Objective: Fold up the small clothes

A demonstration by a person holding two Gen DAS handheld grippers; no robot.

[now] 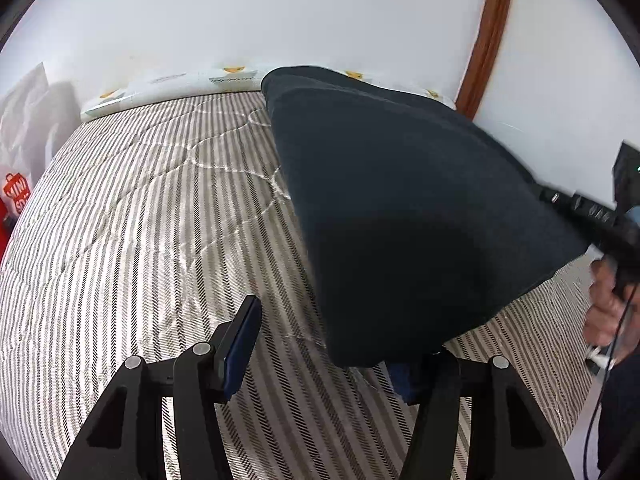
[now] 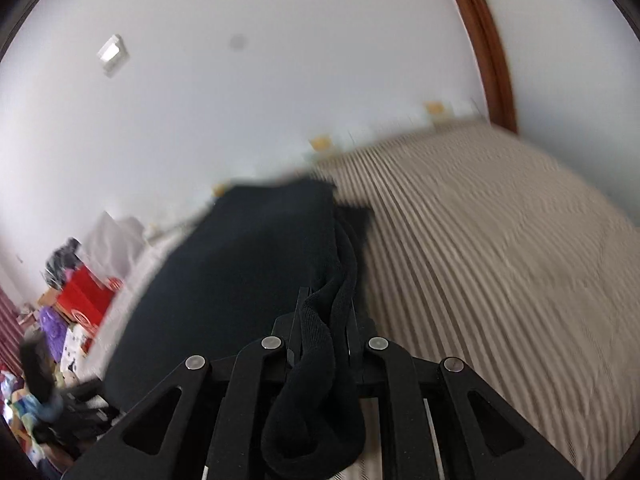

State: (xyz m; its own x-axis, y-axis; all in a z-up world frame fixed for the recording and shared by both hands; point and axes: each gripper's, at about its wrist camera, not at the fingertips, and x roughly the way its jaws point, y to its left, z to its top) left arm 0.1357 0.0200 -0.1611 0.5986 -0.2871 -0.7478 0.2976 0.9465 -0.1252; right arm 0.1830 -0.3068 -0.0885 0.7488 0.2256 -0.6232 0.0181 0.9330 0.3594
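A dark navy garment (image 1: 400, 208) hangs stretched above the striped bed, lifted at its right corner. My left gripper (image 1: 324, 344) is open: its left finger (image 1: 240, 344) stands bare, and the garment's lower edge drapes over the right finger. My right gripper (image 2: 325, 320) is shut on a bunched edge of the same garment (image 2: 248, 272), which spills back between the jaws. The right gripper also shows at the far right of the left wrist view (image 1: 580, 204), pinching the cloth's corner.
The bed has a grey-and-white striped quilt (image 1: 140, 220). A white wall and a brown door frame (image 1: 486, 36) stand behind. A white bag and a red bag (image 1: 16, 196) sit at the left. Boxes and clutter (image 2: 80, 304) lie beside the bed.
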